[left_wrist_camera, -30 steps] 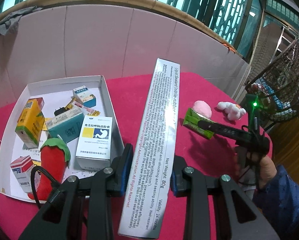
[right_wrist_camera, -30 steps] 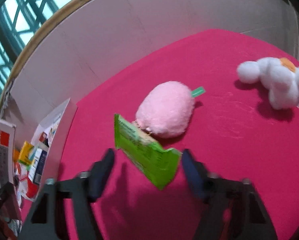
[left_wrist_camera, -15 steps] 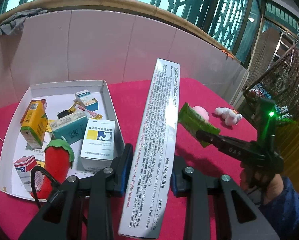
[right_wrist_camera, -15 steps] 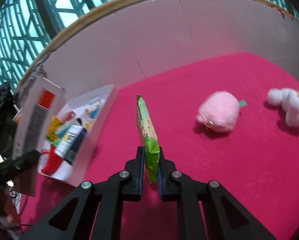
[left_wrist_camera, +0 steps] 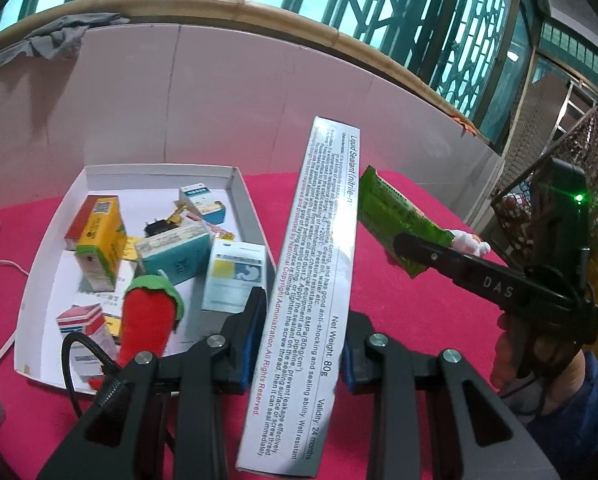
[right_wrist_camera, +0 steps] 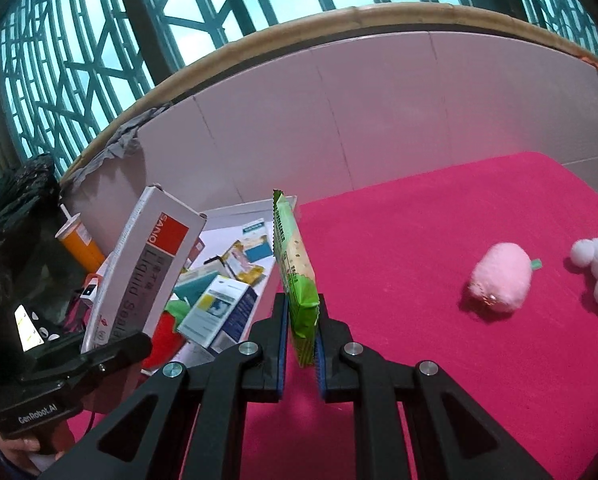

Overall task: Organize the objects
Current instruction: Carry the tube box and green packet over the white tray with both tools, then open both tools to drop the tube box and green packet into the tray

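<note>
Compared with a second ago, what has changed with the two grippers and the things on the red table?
The right gripper closed on the green snack packet, which lay beside the pink plush toy, lifted it off the red table and carried it toward the white tray. The left gripper stays clamped on the long white box. Both plush toys and the tray's contents are unmoved.

Pink tablecloth (right_wrist_camera: 439, 240) is lying under a white tray (left_wrist_camera: 51, 240). A green packet (right_wrist_camera: 297, 280) is showing beside a pale pink plush (right_wrist_camera: 501, 278).
</note>
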A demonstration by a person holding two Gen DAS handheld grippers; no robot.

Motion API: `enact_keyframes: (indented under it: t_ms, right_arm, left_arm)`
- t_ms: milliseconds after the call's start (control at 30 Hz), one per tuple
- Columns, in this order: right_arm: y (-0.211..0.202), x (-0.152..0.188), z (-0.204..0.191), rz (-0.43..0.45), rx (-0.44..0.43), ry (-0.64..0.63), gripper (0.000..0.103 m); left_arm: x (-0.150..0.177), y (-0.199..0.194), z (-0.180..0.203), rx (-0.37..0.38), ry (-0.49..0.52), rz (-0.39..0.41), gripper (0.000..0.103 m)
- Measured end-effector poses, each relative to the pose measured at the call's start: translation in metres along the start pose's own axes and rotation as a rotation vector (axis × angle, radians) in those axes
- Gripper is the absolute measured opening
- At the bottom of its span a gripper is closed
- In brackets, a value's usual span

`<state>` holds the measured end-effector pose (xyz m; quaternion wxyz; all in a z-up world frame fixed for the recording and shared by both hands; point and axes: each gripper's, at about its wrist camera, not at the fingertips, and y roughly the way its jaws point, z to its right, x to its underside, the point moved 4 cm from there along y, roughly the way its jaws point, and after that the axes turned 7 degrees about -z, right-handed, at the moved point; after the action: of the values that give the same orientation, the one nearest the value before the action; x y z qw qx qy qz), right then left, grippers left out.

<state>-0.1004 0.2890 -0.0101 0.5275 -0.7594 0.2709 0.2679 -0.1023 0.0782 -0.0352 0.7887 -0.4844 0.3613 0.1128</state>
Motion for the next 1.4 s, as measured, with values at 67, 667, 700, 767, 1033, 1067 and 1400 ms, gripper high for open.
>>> enact_keyframes:
  t_ms: [67, 667, 700, 767, 1033, 1067, 1400]
  right_arm:
    - [0.005, -0.003, -0.011, -0.006, -0.006, -0.01, 0.011]
    - [0.083, -0.031, -0.103, -0.097, -0.022, -0.075, 0.011]
    - [0.091, -0.034, -0.107, -0.101, -0.014, -0.069, 0.012]
    - [0.11, -0.041, -0.113, -0.119, -0.018, -0.052, 0.014]
    - [0.125, -0.025, -0.093, -0.156, 0.017, 0.002, 0.046]
    - [0.121, -0.024, -0.089, -0.146, 0.023, 0.006, 0.046]
    - [0.05, -0.023, -0.005, 0.016, 0.151, 0.089, 0.068]
  left_arm:
    - [0.0, -0.006, -0.01, -0.004, -0.014, 0.014, 0.031]
    - [-0.016, -0.033, -0.11, -0.18, -0.105, 0.061, 0.031]
    - [-0.023, -0.03, -0.112, -0.192, -0.103, 0.057, 0.032]
    - [-0.035, -0.021, -0.116, -0.231, -0.107, 0.053, 0.037]
    - [-0.027, -0.013, -0.122, -0.262, -0.162, 0.071, 0.098]
    - [-0.024, -0.013, -0.121, -0.252, -0.169, 0.072, 0.098]
    - [-0.021, 0.002, -0.036, -0.164, 0.012, 0.061, 0.103]
